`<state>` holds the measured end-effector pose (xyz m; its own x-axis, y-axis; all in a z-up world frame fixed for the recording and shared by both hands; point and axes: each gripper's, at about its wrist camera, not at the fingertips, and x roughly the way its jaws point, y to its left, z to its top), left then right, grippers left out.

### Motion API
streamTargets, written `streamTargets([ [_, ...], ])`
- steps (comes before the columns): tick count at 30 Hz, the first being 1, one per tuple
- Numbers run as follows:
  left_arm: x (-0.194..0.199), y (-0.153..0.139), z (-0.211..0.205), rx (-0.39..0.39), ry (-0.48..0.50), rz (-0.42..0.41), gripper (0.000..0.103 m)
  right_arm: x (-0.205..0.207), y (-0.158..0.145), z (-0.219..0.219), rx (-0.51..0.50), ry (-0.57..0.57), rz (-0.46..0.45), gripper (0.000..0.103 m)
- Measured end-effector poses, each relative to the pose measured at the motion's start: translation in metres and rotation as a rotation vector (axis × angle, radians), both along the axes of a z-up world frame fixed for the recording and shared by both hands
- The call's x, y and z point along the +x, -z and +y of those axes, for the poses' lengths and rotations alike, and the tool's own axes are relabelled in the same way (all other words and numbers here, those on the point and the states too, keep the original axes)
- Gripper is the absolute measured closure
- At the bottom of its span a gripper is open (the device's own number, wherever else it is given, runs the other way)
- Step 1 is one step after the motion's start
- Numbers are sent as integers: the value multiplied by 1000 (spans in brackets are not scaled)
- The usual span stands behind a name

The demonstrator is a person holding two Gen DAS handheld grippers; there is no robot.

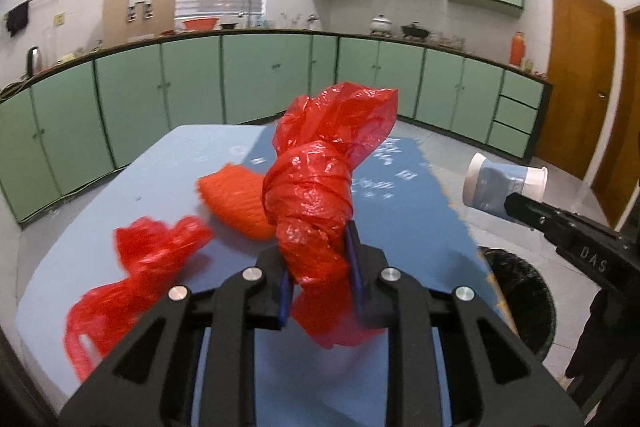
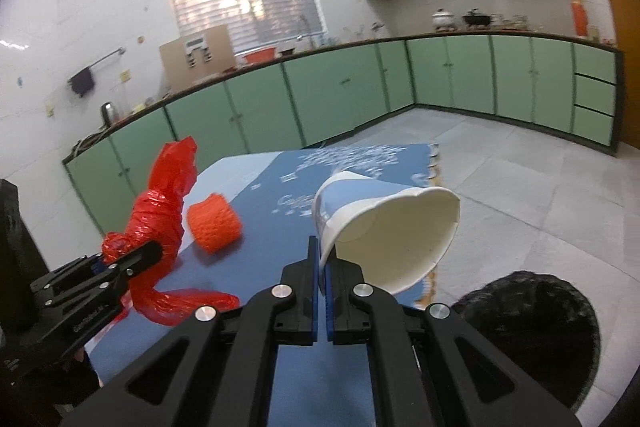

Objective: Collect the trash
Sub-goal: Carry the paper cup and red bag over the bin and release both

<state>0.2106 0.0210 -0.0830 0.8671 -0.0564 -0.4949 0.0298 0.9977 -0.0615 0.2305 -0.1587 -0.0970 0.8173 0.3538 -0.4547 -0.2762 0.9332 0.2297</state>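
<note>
While your right hand-held gripper (image 2: pixel 323 281) pinches only the paper cup's (image 2: pixel 384 227) rim, it may slip short of the bin (image 2: pixel 532 331); left hand-held gripper (image 1: pixel 320 275) clamps the knotted red bag (image 1: pixel 316 187).

The right claw (image 1: pixel 510 205) bears the raised letters "DAS" on its black body.

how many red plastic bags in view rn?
2. A knotted red bag is clamped in the left gripper; a loose red bag lies on the blue table, left of it. None visibly hidden.

Both wrist views, close, share the table (image 1: pixel 168 187).
</note>
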Motion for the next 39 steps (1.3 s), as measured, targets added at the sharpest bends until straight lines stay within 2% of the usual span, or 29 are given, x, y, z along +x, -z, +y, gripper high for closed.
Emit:
streamTargets([
  [7, 24, -1, -63, -29, 119, -20, 82, -7, 10, -59, -1, 153, 20, 100],
  [13, 40, 9, -120, -53, 233, 0, 82, -11, 25, -114, -17, 274, 59, 100],
  [23, 67, 45, -225, -63, 440, 101, 82, -15, 47, -202, -16, 419, 117, 100],
  [31, 93, 90, -275, -49, 524, 221, 78, -8, 71, -235, -1, 453, 167, 100],
  [35, 103, 102, -285, -24, 516, 235, 75, -2, 86, -249, 8, 458, 199, 99],
  [39, 108, 106, -291, 2, 512, 225, 68, 6, 92, -261, 26, 455, 221, 92],
])
